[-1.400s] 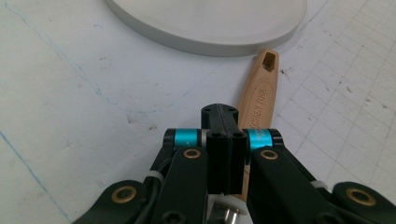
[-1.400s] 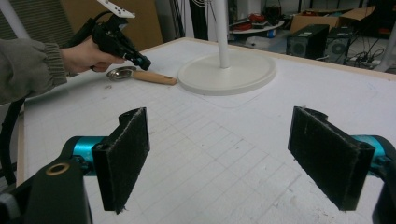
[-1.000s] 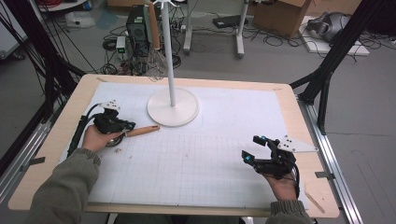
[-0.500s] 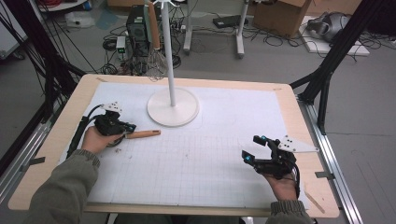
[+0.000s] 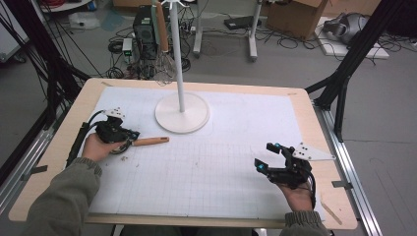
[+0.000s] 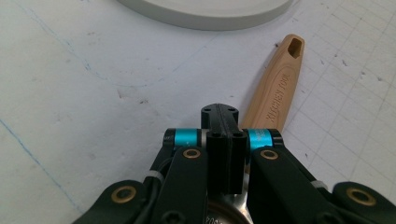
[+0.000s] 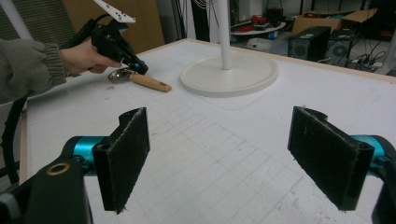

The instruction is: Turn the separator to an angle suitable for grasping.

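One wooden-handled spoon [image 5: 142, 142] lies flat on the white gridded mat [image 5: 211, 182] of the bench [image 5: 314, 123], at its left side, just in front of the round base of the one white stand [image 5: 182, 112]. The left gripper [image 5: 129, 138] has its fingers [image 6: 219, 122] pressed together over the spoon's neck, where the metal bowl [image 7: 119, 74] meets the handle; the handle points away toward the middle of the mat, close to the stand's base but apart from it. The right gripper [image 5: 265, 156] rests well apart at the bench's right side, its two fingers [image 7: 125, 150] spread wide with nothing between them. A whisk [image 5: 165, 63] hangs from the stand's pole above the far edge. Two grippers, one spoon, one whisk, one stand.
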